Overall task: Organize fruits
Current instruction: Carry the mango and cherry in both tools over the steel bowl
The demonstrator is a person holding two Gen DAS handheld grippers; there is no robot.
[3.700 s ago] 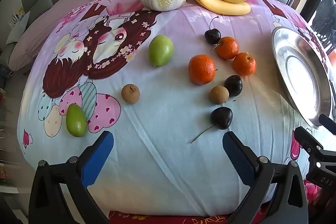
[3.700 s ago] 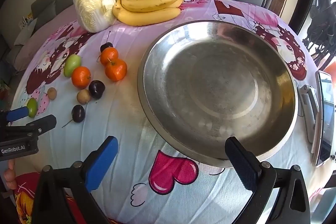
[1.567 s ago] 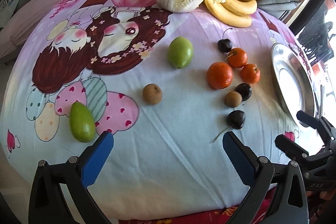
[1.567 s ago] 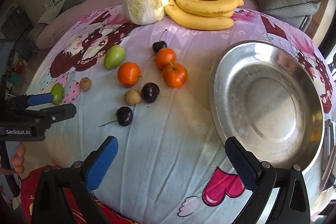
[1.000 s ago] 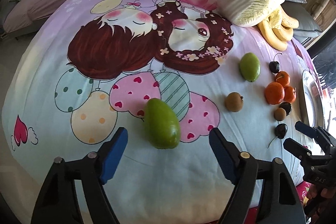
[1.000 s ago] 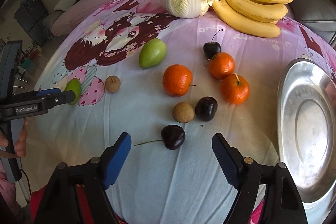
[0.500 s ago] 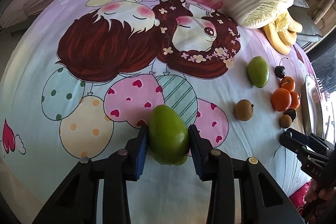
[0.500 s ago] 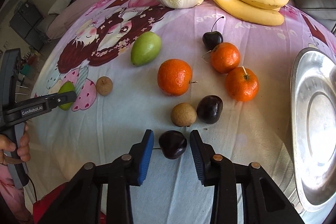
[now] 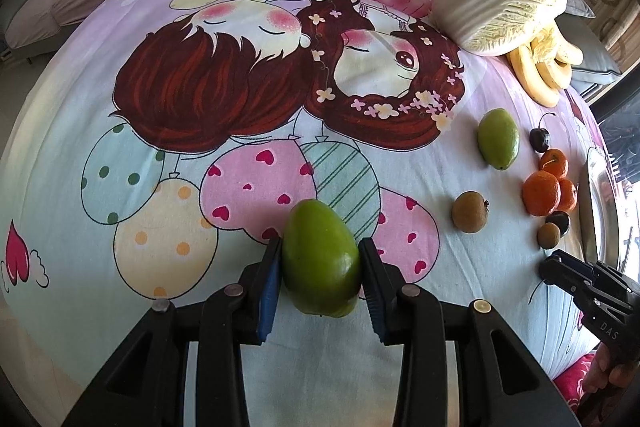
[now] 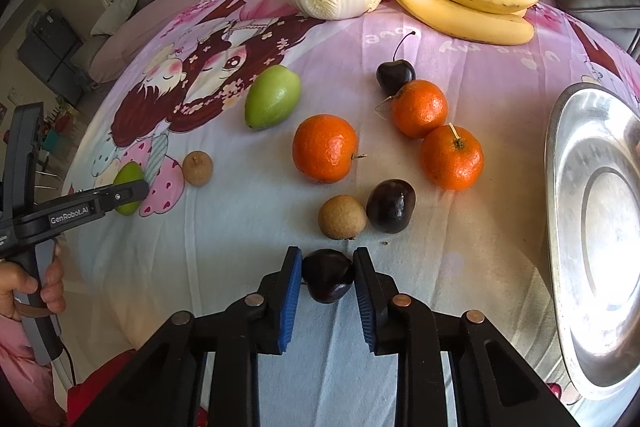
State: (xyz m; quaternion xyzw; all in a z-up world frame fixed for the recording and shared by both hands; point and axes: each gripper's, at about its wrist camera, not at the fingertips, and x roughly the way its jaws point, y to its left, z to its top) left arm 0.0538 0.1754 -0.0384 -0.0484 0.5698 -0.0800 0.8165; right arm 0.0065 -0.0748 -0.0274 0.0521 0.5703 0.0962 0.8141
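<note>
a green mango (image 9: 320,263) is clamped between the blue pads of the left tool (image 9: 321,281), low on the cartoon-print cloth (image 9: 160,155). a dark cherry (image 10: 327,279) is pinched tight in the right tool (image 10: 326,289), just below a longan (image 10: 341,217) and another cherry. the steel plate (image 10: 560,227) is parked off right, with nothing seen on it.

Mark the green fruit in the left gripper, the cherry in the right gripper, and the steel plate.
green fruit (image 9: 320,259), left wrist view, middle of its skin
cherry (image 10: 327,275), right wrist view, its top
steel plate (image 10: 560,187), right wrist view, left rim
</note>
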